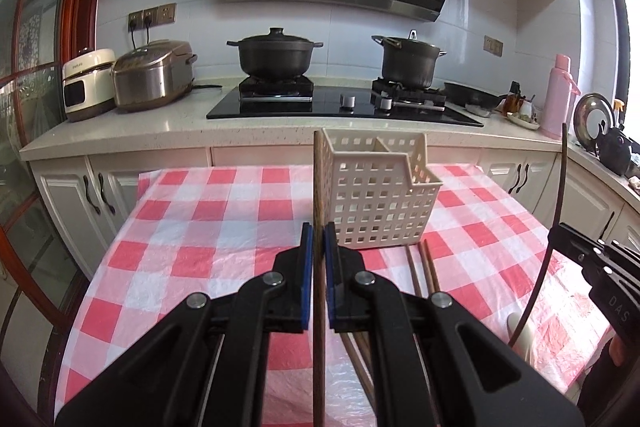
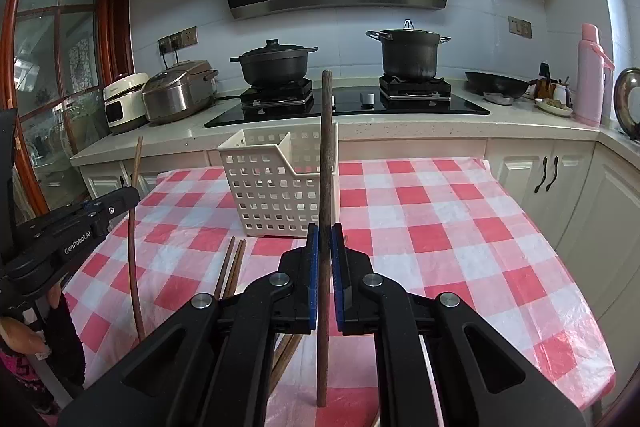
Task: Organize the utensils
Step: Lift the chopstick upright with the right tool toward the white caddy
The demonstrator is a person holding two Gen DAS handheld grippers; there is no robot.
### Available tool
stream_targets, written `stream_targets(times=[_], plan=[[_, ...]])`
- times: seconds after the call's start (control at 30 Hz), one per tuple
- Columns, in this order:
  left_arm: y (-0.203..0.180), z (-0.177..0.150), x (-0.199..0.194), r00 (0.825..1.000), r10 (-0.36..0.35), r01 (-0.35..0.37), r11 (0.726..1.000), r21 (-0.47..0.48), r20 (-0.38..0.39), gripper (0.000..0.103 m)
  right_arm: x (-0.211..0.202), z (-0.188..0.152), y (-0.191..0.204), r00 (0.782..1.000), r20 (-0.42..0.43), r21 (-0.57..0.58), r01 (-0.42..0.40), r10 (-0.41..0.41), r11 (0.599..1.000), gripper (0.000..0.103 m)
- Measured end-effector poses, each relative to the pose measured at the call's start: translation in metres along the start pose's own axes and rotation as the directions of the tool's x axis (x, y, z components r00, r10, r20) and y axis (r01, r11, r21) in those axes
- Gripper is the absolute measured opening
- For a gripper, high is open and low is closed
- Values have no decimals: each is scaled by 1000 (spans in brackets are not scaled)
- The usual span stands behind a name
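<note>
On the checked bench (image 1: 224,211), the left tongs (image 1: 319,243) are clamped on a brown chopstick (image 1: 319,187) held upright just left of the white slotted basket (image 1: 380,203), which stands at the middle near the far edge. In front of the basket, a few more chopsticks (image 1: 424,271) lie loose on the cloth. To the right, the right tongs (image 2: 325,247) pinch a darker chopstick (image 2: 326,155), also upright, in front of the basket's right end.
</note>
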State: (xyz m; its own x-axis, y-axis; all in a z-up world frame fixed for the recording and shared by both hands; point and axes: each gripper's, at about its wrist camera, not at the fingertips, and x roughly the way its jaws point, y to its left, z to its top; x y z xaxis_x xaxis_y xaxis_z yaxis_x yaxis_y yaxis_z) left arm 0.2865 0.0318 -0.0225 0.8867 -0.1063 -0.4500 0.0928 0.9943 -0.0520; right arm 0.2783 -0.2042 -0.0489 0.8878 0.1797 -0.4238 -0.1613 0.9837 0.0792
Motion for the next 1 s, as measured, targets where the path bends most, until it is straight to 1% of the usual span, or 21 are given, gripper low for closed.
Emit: stream_targets(times=[0.4, 1.0], plan=[[-7, 6, -23, 998, 1, -2, 1000, 22, 57, 6, -17, 4, 3, 999, 34, -7, -18, 18, 1000, 9], [-9, 13, -29, 996, -3, 1, 1000, 23, 85, 6, -16, 11, 7, 998, 54, -22, -29, 31, 999, 9]])
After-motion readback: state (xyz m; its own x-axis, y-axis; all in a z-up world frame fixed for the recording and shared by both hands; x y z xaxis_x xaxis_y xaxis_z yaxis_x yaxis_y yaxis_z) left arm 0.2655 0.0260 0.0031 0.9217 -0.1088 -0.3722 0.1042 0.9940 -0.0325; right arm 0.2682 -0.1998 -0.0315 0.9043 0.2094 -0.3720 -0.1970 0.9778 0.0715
